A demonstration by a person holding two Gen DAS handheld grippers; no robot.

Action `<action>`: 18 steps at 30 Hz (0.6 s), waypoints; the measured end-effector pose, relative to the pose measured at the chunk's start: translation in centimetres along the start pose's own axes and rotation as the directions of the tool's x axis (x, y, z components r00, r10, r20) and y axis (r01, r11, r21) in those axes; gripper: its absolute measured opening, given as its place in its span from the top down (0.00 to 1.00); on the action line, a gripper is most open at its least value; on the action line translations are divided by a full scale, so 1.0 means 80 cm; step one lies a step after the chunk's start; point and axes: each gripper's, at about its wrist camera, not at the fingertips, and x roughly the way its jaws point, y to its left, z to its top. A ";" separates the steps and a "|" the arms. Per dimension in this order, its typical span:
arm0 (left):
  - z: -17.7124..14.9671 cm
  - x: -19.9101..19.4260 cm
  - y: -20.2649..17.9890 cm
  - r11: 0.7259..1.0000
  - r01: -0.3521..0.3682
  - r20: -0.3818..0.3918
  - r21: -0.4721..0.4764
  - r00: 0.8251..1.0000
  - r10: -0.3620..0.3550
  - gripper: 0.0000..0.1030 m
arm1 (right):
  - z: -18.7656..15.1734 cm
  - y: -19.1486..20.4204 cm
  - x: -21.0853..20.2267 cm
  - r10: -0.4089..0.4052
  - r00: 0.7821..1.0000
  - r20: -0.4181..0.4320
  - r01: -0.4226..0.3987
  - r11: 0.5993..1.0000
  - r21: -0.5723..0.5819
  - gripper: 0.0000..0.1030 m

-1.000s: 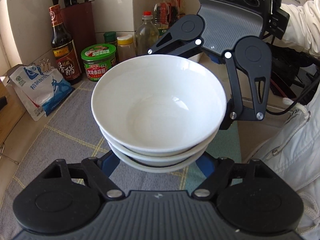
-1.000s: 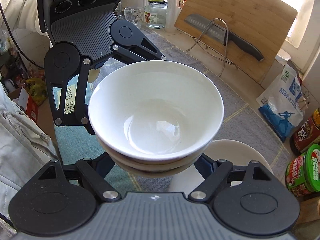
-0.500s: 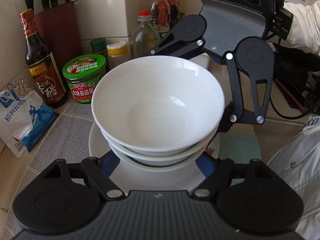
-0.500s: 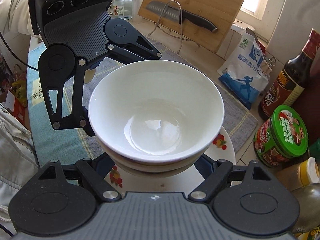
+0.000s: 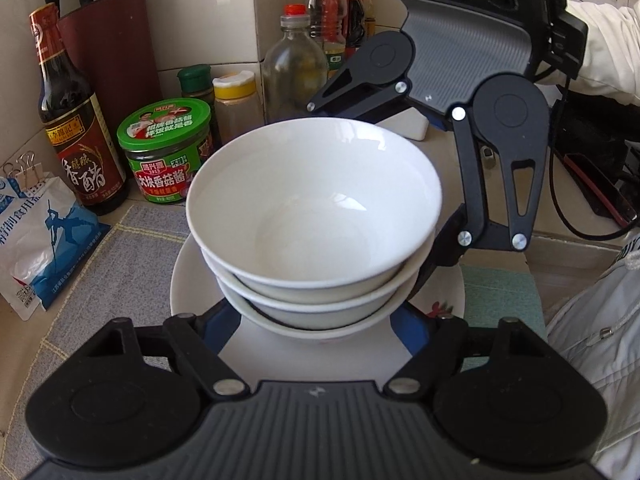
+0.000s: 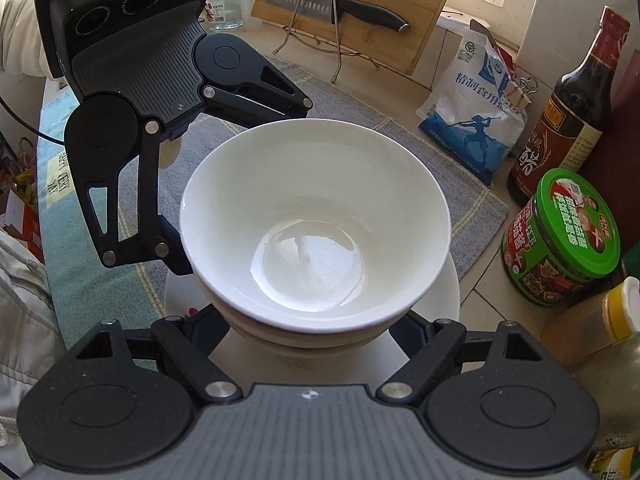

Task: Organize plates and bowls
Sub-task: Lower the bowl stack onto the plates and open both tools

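A stack of three white bowls (image 5: 316,200) (image 6: 312,208) hangs between my two grippers, which face each other across it. My left gripper (image 5: 316,322) is shut on the bottom of the stack, its blue-padded fingers (image 5: 222,326) against both sides and their tips hidden under the bowls. My right gripper (image 6: 312,332) grips the opposite side the same way. Each view shows the other gripper's black housing (image 5: 460,52) (image 6: 132,40) beyond the bowls. Directly beneath lies a white flowered plate (image 5: 188,280) (image 6: 450,292). I cannot tell whether the lowest bowl touches it.
A green-lidded jar (image 5: 166,148), a dark vinegar bottle (image 5: 78,136), a salt bag (image 5: 36,240), a knife block and several bottles crowd the tiled wall. The plate lies on a grey mat (image 6: 404,148). A cutting board with a knife (image 6: 360,4) leans behind. A person's white sleeve (image 5: 600,52) is nearby.
Both grippers carried the bowl stack toward the jars and bottles and slightly down. The flowered plate came into view under the stack. The grip on the bowls looks unchanged.
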 end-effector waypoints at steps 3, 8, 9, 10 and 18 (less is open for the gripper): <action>0.000 0.000 -0.001 1.000 -0.005 0.000 0.006 1.000 0.005 0.21 | 0.000 0.000 -0.001 -0.003 1.000 0.000 0.003 1.000 0.005 0.13; -0.004 -0.015 -0.001 0.999 -0.020 0.058 -0.031 0.998 0.022 0.08 | 0.001 0.004 -0.001 -0.015 1.000 0.012 0.014 0.999 0.031 0.00; -0.005 -0.019 -0.001 0.999 -0.037 0.070 -0.038 0.997 0.040 0.04 | 0.002 0.005 0.000 -0.024 1.000 0.007 0.023 0.999 0.040 0.00; -0.007 -0.022 -0.001 0.998 -0.050 0.076 -0.046 0.996 0.053 0.03 | 0.002 0.007 0.000 -0.034 0.999 0.002 0.034 0.998 0.049 0.00; -0.040 -0.069 -0.028 0.977 -0.157 0.182 -0.144 0.966 0.182 0.01 | 0.006 0.039 -0.009 -0.181 0.982 -0.050 0.187 0.960 0.206 0.00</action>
